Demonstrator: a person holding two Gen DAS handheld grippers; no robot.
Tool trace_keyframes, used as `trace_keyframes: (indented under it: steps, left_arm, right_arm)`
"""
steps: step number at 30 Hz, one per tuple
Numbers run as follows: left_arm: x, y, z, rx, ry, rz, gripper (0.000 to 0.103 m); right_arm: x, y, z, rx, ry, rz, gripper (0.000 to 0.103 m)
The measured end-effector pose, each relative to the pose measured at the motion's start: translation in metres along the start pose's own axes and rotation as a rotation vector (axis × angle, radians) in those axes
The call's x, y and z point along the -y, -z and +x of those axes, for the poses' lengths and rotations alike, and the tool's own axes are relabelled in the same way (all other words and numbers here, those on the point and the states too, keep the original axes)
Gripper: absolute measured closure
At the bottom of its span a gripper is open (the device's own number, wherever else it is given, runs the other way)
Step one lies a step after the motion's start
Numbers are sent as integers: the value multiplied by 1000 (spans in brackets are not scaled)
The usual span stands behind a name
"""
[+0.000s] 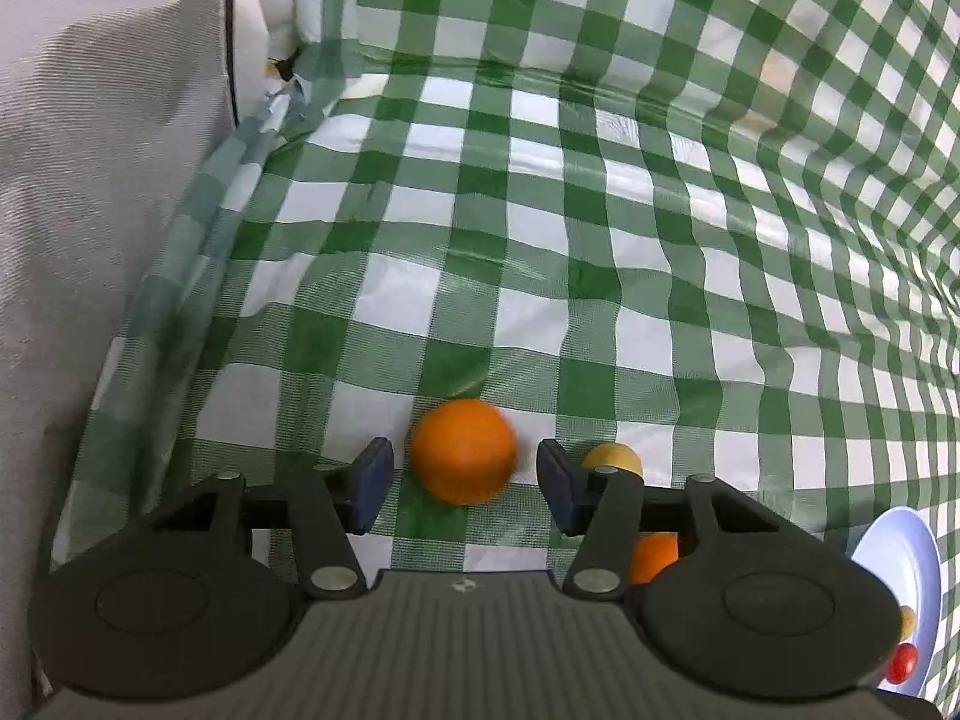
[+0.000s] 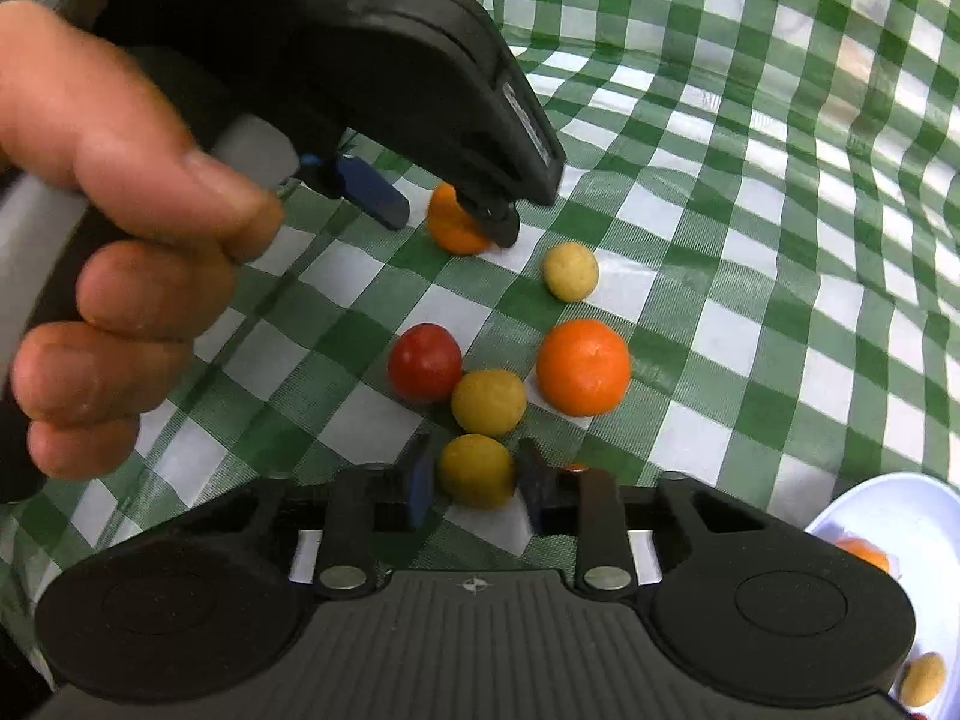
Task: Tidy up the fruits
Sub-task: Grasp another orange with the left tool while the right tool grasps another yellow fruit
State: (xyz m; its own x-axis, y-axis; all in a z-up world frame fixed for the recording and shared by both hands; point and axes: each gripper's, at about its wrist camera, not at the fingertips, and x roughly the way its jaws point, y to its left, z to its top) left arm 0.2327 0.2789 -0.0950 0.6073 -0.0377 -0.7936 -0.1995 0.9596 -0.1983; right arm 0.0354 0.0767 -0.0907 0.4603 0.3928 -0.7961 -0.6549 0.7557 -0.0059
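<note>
Glossy green-and-white checked plastic tablecloth (image 1: 600,228), wrinkled, rising at the far side; grey woven fabric (image 1: 90,210) at left. Pale blue round plate (image 2: 888,510) near right holds small fruits. Left gripper (image 1: 465,480) jaws apart around a smooth round orange (image 1: 463,459), not clamped. Right gripper (image 2: 474,480) jaws apart, flanking a matte yellow round fruit (image 2: 477,469). Shiny red round fruit (image 2: 424,362) sits just beyond, to the left.
</note>
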Motion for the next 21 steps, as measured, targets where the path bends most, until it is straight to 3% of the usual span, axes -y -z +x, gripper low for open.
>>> trace_keyframes:
  steps: [1,2,8,21]
  left_arm:
    - [-1,-2,1,5,-12,14,60]
    - [0,-3,2,10,-22,25,63]
    - [9,-3,-7,20,-1,24,63]
    - [26,3,-8,14,-7,28,63]
  right_arm:
    - [-1,0,0,1,-6,3,74]
    - [0,0,-1,3,-8,8,74]
    - [9,-3,-9,38,15,30,74]
    - [16,1,3,-18,51,38,74]
